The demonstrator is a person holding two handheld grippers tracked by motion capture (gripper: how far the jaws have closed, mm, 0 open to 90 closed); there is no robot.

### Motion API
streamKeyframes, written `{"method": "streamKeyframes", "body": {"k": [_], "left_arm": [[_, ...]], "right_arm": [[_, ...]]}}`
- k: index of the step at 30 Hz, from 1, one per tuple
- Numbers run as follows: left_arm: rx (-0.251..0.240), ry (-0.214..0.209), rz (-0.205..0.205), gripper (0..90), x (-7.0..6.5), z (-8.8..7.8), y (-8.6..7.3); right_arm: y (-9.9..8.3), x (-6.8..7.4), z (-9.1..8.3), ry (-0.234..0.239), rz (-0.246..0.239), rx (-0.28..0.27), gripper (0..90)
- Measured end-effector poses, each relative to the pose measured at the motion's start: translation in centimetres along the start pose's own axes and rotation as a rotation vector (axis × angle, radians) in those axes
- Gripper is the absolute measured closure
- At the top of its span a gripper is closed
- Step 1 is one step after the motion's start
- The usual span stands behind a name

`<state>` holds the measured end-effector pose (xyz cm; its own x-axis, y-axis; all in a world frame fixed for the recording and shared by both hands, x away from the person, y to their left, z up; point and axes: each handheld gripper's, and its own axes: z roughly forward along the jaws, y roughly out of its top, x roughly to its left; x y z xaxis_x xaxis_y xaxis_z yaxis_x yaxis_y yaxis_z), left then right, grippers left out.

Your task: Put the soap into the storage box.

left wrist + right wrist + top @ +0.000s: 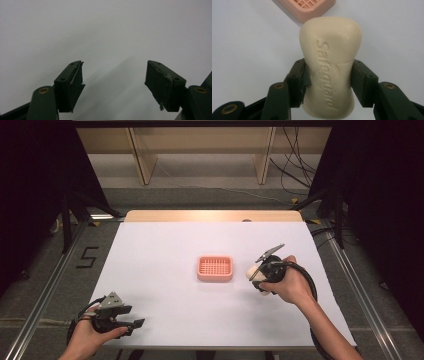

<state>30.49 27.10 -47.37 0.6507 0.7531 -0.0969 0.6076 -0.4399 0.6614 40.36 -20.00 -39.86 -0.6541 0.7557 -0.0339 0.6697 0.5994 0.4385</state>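
Currently right gripper (328,83) clamping cream soap bar (330,62) across its waist, just right of pink slatted soap dish (215,268) on white table (160,280). Bar's long axis running along jaws, far end pointing toward dish. Left gripper (113,85) hovering near table's near-left edge, jaws spread wide, holding nothing.

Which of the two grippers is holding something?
The right gripper: its jaws clamp a cream soap bar. The left gripper gapes open with nothing between.
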Motion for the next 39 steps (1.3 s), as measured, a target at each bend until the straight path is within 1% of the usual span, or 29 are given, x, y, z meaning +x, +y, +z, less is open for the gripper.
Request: {"method": "streamKeyframes", "body": {"k": [2, 3, 4, 5, 7, 10, 11, 12, 13, 14, 15, 17, 18, 19, 20, 21, 22, 23, 24, 25, 27, 30, 31, 33, 34, 35, 36, 39], "left_arm": [[0.0, -0.001, 0.0, 29.5, 0.0, 0.0, 0.0], [0.0, -0.001, 0.0, 29.6, 0.0, 0.0, 0.0], [-0.002, -0.005, -0.019, 29.5, -0.1, 0.1, -0.1], [-0.004, -0.004, -0.02, 29.5, -0.1, 0.1, -0.1], [-0.012, -0.003, -0.023, 29.5, -0.1, 0.1, -0.1], [-0.011, -0.004, -0.023, 29.5, -0.1, 0.1, -0.1], [-0.011, -0.004, -0.022, 29.5, -0.1, 0.1, -0.1], [-0.01, -0.004, -0.021, 29.5, -0.1, 0.1, -0.1], [-0.01, -0.004, -0.022, 29.5, -0.1, 0.1, -0.1], [-0.007, -0.003, -0.017, 29.5, 0.0, 0.0, -0.1], [-0.007, -0.004, -0.02, 29.5, 0.0, 0.0, -0.2], [-0.005, 0.007, -0.008, 29.5, 0.0, 0.0, -0.2], [-0.005, 0.006, -0.019, 29.5, 0.0, 0.0, -0.2], [-0.004, 0.007, -0.01, 29.5, 0.0, 0.0, -0.2], [-0.004, 0.008, -0.005, 29.5, 0.1, -0.1, -0.2], [-0.005, 0.008, -0.007, 29.5, 0.1, 0.0, -0.2], [-0.005, 0.01, -0.009, 29.5, 0.1, -0.1, -0.2], [-0.005, 0.01, -0.008, 29.5, 0.1, -0.1, -0.2], [-0.008, 0.009, -0.011, 29.5, 0.1, 0.0, -0.2], [-0.004, 0.016, -0.011, 29.5, 0.0, -0.1, -0.2], [-0.004, 0.015, -0.012, 29.5, 0.0, -0.1, -0.2], [-0.006, 0.016, -0.015, 29.5, 0.0, -0.1, -0.3], [-0.009, 0.009, -0.017, 29.6, 0.0, -0.1, -0.3], [-0.007, 0.008, -0.018, 29.5, 0.0, -0.1, -0.3], [0.006, 0.0, -0.006, 29.5, 0.1, -0.2, -0.3], [0.0, 0.002, -0.011, 29.5, 0.1, -0.2, -0.3], [-0.003, 0.002, -0.012, 29.5, 0.1, -0.2, -0.3], [-0.002, 0.002, -0.009, 29.5, 0.1, -0.2, -0.3]], "right_arm": [[0.1, 0.0, 0.1, 0.003, -0.002, -0.003, 50.6], [0.1, -0.1, 0.1, 0.003, -0.015, -0.009, 50.5], [0.1, -0.1, 0.1, 0.006, -0.012, -0.01, 50.5], [0.2, 0.0, 0.1, 0.021, 0.0, -0.002, 50.5], [0.3, 0.0, 0.1, 0.011, 0.001, 0.0, 50.6], [0.4, -0.1, 0.1, 0.011, -0.009, -0.001, 50.6], [0.4, 0.0, 0.2, 0.015, 0.001, -0.001, 50.5], [0.5, 0.0, 0.2, 0.01, -0.001, 0.002, 50.5], [0.5, 0.0, 0.2, 0.018, -0.002, 0.001, 50.5], [0.6, -0.1, 0.1, 0.009, -0.01, -0.002, 50.5], [0.6, 0.0, 0.1, 0.009, -0.005, -0.002, 50.5], [0.8, 0.0, 0.2, 0.016, -0.015, -0.004, 50.5], [0.8, -0.1, 0.2, 0.006, -0.018, -0.006, 50.6], [0.9, 0.0, 0.2, 0.003, -0.014, -0.005, 50.5], [0.9, 0.0, 0.2, 0.009, -0.011, -0.004, 50.6], [1.0, 0.0, 0.2, -0.002, -0.009, -0.003, 50.5], [1.0, 0.1, 0.2, 0.004, -0.005, -0.002, 50.5], [1.1, 0.0, 0.2, -0.002, -0.016, -0.01, 50.5], [1.1, 0.0, 0.3, 0.008, -0.013, -0.007, 50.5], [1.2, 0.0, 0.3, 0.013, -0.018, -0.008, 50.6], [1.3, 0.0, 0.3, 0.006, -0.011, -0.009, 50.5], [1.4, 0.0, 0.3, 0.007, -0.015, -0.013, 50.5], [1.5, 0.1, 0.3, 0.018, -0.004, -0.012, 50.5], [1.6, 0.0, 0.4, 0.013, -0.017, -0.017, 50.5], [1.6, 0.0, 0.4, 0.004, -0.016, -0.017, 50.5], [1.7, 0.1, 0.3, -0.002, -0.01, -0.01, 50.5], [1.7, 0.1, 0.4, 0.004, -0.009, -0.015, 50.5], [2.0, 0.0, 0.4, -0.001, -0.031, -0.023, 50.5]]}}
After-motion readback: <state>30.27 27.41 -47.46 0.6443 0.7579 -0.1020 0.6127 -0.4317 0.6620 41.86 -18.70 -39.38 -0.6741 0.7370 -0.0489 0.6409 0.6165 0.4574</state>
